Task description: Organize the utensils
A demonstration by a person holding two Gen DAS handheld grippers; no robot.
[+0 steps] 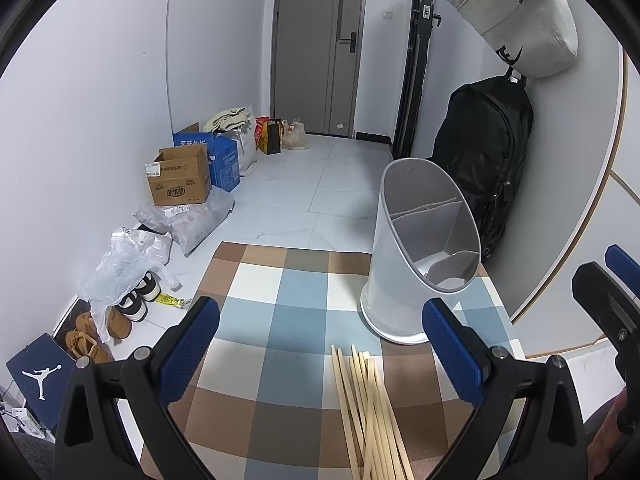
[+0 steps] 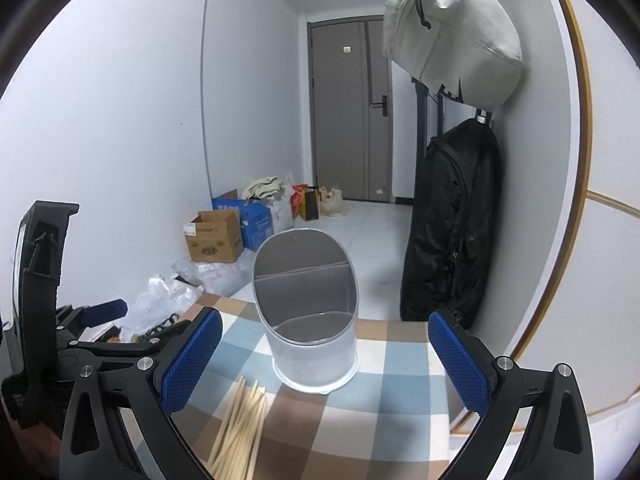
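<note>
Both wide open, nothing held: left tongs (image 1: 320,344), right tongs (image 2: 325,356). Loose chopsticks (image 1: 370,412) piled lower centre on the checkered counter (image 1: 264,320), holder (image 1: 420,248) just beyond. Risky: could grab several, scatter them, or tip that light holder.

Pale wooden chopsticks (image 1: 370,412) are lying matt on the bench's checked woven cloth (image 1: 280,320); the grey holder (image 1: 420,252) is showing smooth, faintly glossy plastic.
</note>
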